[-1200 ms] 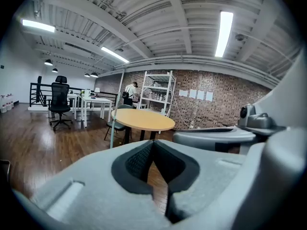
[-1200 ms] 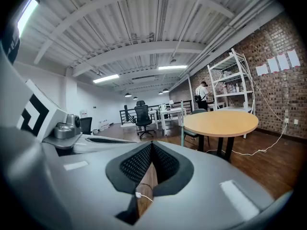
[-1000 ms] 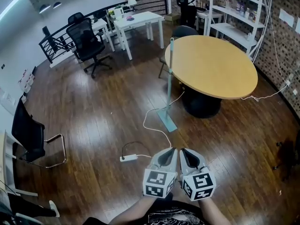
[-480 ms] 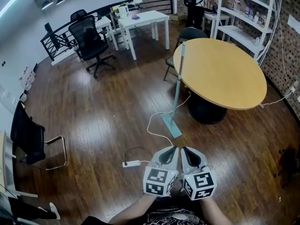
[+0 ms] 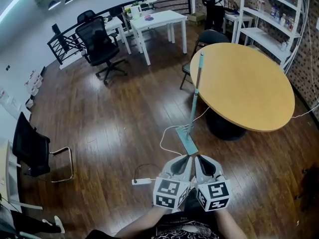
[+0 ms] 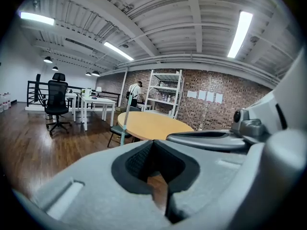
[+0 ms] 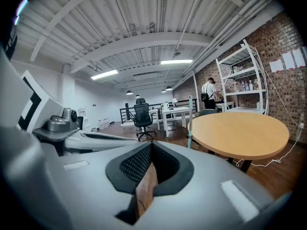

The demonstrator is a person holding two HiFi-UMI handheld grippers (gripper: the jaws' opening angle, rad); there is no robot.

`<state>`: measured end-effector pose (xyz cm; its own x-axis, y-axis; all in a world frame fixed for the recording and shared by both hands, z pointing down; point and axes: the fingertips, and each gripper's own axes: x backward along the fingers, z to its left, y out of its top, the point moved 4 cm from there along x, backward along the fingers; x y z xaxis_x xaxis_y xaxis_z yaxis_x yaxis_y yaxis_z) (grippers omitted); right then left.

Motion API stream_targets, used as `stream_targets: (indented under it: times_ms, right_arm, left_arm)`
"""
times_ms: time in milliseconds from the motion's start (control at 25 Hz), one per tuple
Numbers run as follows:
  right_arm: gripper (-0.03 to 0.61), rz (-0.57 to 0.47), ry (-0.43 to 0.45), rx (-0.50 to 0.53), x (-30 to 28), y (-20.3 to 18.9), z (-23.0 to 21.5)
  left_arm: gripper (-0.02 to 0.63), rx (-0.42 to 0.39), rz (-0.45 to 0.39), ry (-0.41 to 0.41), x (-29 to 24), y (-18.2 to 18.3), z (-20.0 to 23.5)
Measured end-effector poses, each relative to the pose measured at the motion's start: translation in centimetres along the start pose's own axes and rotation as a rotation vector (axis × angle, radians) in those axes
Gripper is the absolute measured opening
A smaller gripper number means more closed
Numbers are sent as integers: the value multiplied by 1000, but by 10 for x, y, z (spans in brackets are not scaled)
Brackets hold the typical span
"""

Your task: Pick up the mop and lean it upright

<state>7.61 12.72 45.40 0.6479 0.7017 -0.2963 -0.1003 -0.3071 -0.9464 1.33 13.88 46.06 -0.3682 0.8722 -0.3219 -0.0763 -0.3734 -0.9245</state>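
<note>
The mop [image 5: 195, 93] has a pale teal handle that stands upright and leans on the rim of the round wooden table [image 5: 249, 83]. Its flat head [image 5: 187, 139] rests on the floor. My left gripper [image 5: 182, 160] and right gripper [image 5: 200, 160] are held side by side low in the head view, just short of the mop head. Both are shut with nothing between the jaws. The handle also shows in the left gripper view [image 6: 125, 121] beyond the left gripper [image 6: 153, 143], and in the right gripper view [image 7: 190, 121] beyond the right gripper [image 7: 151, 145].
A white cable runs from the table's base to a power strip [image 5: 141, 181] on the wooden floor left of my grippers. A dark chair [image 5: 207, 36] stands behind the table. Office chairs [image 5: 99, 44], a white desk [image 5: 157, 21], shelving [image 5: 271, 14] and a person [image 5: 217, 4] are farther back.
The head view has moved closer to the mop and table, so the mop head now lies just ahead of my gripper tips. The mop stays leaning; both grippers remain together and shut.
</note>
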Motion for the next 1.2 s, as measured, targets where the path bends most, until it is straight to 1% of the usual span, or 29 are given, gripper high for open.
stream_targets:
  times_ms: [200, 400, 560, 680, 800, 960, 1120, 1200]
  right_arm:
    - [0, 4, 29, -1, -52, 25, -43]
    - [0, 8, 56, -4, -99, 52, -89]
    - [0, -10, 67, -4, -130, 68, -115]
    - [0, -18, 78, -1, -152, 80, -129]
    - [3, -21, 86, -1, -171, 89, -135]
    - [25, -18, 81, -3, -198, 97, -148]
    - [40, -11, 46, -10, -234, 104, -160]
    - [65, -5, 20, -19, -254, 106, -170]
  left_arm:
    - [3, 11, 2, 34, -58, 29, 27]
    - [3, 12, -2, 62, -117, 62, 41]
    - [3, 14, -4, 94, -149, 77, 55]
    - [3, -2, -18, 109, -167, 94, 63]
    - [3, 2, -22, 110, -181, 102, 73]
    - [3, 2, -21, 109, -201, 110, 89]
    - [3, 9, -10, 82, -226, 118, 113]
    - [3, 13, -4, 65, -241, 122, 128]
